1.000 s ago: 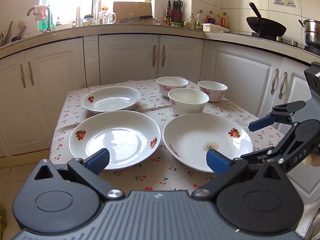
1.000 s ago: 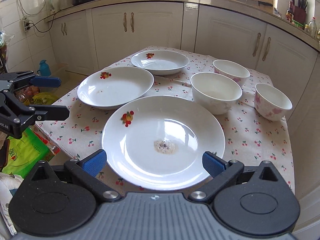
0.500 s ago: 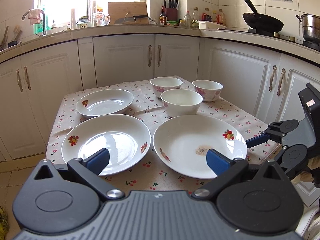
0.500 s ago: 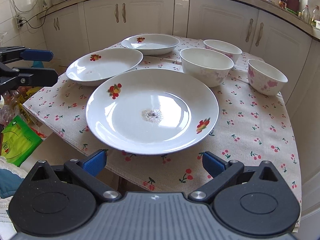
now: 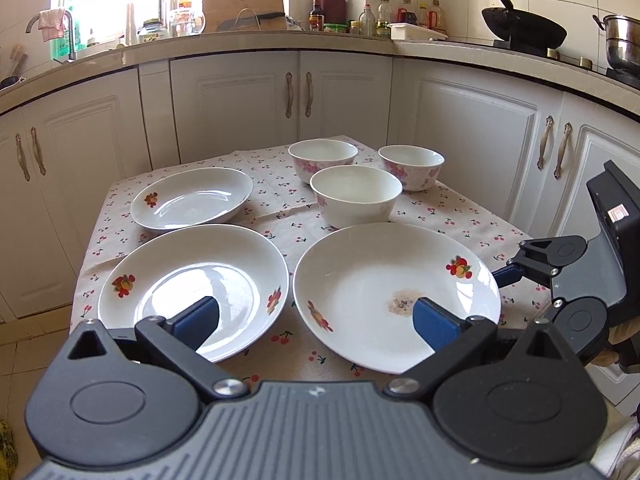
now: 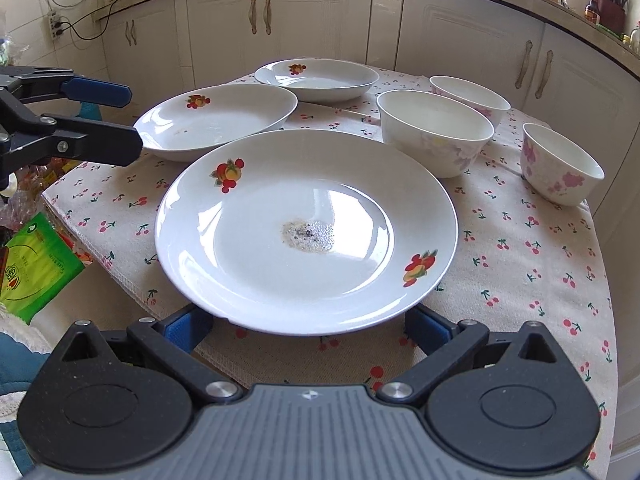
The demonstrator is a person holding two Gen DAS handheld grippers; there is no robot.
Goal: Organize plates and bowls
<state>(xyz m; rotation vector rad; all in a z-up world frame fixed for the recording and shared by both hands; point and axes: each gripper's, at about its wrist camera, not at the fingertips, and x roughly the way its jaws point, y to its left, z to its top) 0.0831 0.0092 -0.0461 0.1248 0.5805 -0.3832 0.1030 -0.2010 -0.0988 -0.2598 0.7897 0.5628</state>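
Note:
Three white fruit-print plates and three bowls sit on a cherry-print tablecloth (image 5: 288,216). The stained plate (image 6: 306,232) lies nearest my right gripper (image 6: 308,326), which is open with both blue pads low at the plate's near rim and partly hidden under it. From the left wrist view that plate (image 5: 396,296) is front right, with the right gripper (image 5: 506,276) at its right rim. My left gripper (image 5: 316,322) is open, hovering over the near edges of the clean plate (image 5: 192,288) and the stained one. A smaller deep plate (image 5: 192,198) lies behind. The bowls (image 5: 356,196) stand at the back right.
White cabinets (image 5: 300,96) ring the table closely on the far and right sides. The counter holds a wok (image 5: 524,28), bottles and a knife block. A green bag (image 6: 32,268) and clutter lie on the floor left of the table. The left gripper (image 6: 126,122) reaches in beside the clean plate (image 6: 216,120).
The right gripper has dropped and moved in until its pads sit under the stained plate's near rim. The left gripper has stayed open and shifted slightly over the table's front.

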